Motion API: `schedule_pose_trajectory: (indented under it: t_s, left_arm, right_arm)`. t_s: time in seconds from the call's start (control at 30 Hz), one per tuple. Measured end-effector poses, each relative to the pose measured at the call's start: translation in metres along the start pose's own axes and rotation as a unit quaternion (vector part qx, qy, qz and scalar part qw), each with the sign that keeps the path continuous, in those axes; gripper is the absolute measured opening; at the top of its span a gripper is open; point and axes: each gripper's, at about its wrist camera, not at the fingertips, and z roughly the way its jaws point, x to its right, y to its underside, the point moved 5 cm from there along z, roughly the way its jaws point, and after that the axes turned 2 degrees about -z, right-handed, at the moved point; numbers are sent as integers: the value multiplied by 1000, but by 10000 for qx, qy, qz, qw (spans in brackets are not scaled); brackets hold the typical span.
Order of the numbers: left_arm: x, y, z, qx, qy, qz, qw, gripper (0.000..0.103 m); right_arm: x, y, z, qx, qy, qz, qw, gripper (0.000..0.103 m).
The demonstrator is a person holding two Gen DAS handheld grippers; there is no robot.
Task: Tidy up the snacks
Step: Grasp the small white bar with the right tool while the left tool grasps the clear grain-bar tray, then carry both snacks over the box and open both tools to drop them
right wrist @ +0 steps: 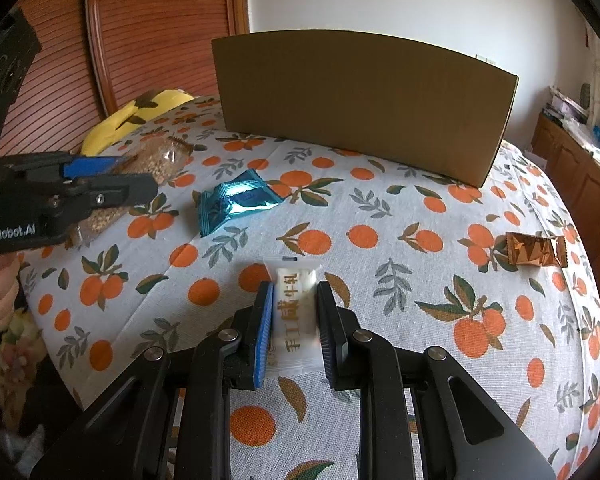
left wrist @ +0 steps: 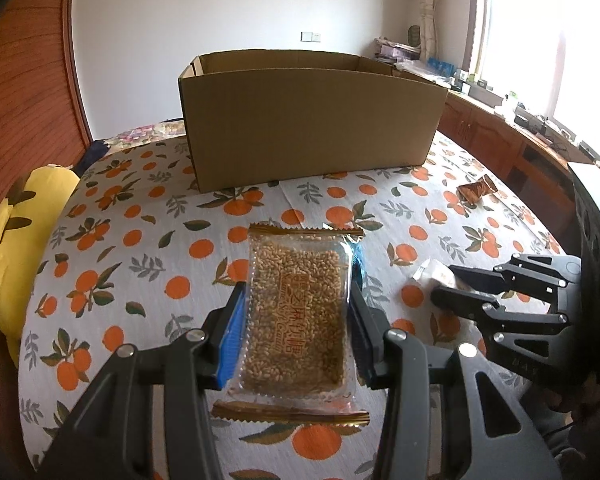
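1. Left gripper [left wrist: 298,316]: jaws part-open, pads pressed on the long sides of a clear sesame-brittle packet [left wrist: 298,312]. The packet is lifted clear of the orange-print desk [left wrist: 140,216] and sticks out past the fingertips toward the cardboard box [left wrist: 312,120]. Judgement: the step in hand is carrying it to the box. Best done by raising it above the near wall before going forward, since the box stands tall and the wrapper's crimped front edge could catch the rim.
2. Left pose: gripper angled down and forward, aimed at the lower part of the box's near wall. In the right wrist view, part of a hand shows below its handle at the far left.
3. Teal foil packet [right wrist: 236,200]: loose on the desk between the two grippers, near the box. Untouched.
4. Right gripper [right wrist: 294,320]: jaws narrow, clamped on a small white nougat packet [right wrist: 294,312], low over the desk; whether the packet touches the cloth I cannot tell. Angled down, facing the box.
5. Brown foil candy [right wrist: 536,249]: lies on the desk at the far right, well apart from both grippers.
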Motion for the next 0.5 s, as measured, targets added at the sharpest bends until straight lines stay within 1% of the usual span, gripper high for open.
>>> schedule_pose_trajectory:
  t_s: [0.13,0.17,0.27,0.33,0.4,0.5]
  left_arm:
    - [3,-4,-3,53,5,-14,10000,45]
    - [3,-5,-4,81,8,-15,10000,45]
    - [4,-15,-9,210,28,-43,9998,45]
    - [5,-23,-10,282,67,-59,9996,45]
    - [6,-33,-10,339,103,-56,9994,45]
    - [10,-53,-9,488,151,6,9987,45]
  right_arm:
    - [0,-1,-4,112,-14,30,9999,19]
    - [1,-1,-3,85,-22,34,10000,19]
    - [6,-3,-5,43,-79,148,9998,19]
    - [11,-7,-12,115,-85,197,9997,19]
    - [18,-15,-20,182,-217,305,9991,19]
    - [29,-32,-34,322,-202,304,9988,19]
